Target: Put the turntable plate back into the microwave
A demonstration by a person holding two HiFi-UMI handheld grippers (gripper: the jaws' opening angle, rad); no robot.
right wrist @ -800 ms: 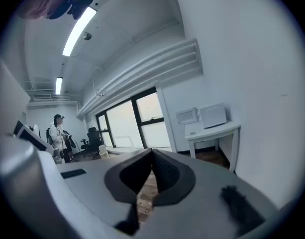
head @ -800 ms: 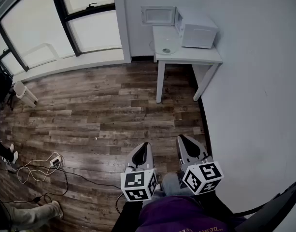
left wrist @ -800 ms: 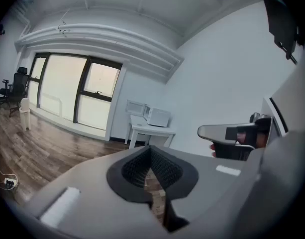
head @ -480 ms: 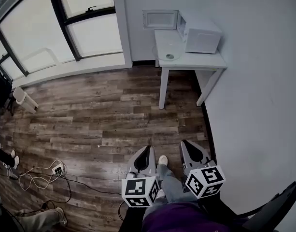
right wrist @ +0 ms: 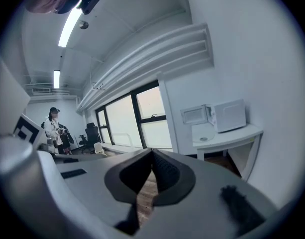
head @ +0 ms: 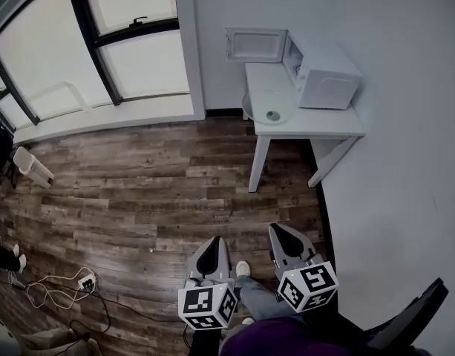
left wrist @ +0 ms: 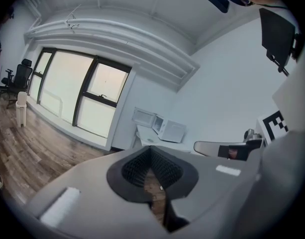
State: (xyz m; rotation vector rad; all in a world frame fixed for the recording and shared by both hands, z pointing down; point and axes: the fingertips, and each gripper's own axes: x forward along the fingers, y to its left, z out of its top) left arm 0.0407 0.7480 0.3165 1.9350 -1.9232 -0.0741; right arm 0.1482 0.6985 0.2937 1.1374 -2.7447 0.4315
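A white microwave (head: 325, 70) stands on a small white table (head: 316, 122) in the room's corner, its door (head: 255, 44) swung open to the left. The clear glass turntable plate (head: 268, 107) lies on the table in front of the door, overhanging the table's left edge. The right gripper view shows the microwave (right wrist: 231, 115) and the plate (right wrist: 206, 134) far ahead. My left gripper (head: 214, 241) and right gripper (head: 277, 229) are held side by side over the wooden floor, well short of the table. Both are shut and hold nothing; the jaws meet in each gripper view (left wrist: 151, 151) (right wrist: 152, 152).
Large windows (head: 101, 43) line the left wall. Cables and a power strip (head: 84, 282) lie on the floor at lower left. A white wall runs along the right. A person (right wrist: 53, 128) stands far off by office chairs. A dark chair edge (head: 413, 317) sits at lower right.
The table and microwave have grown larger and come nearer in the head view as I walk towards them. Both grippers stay shut and side by side.
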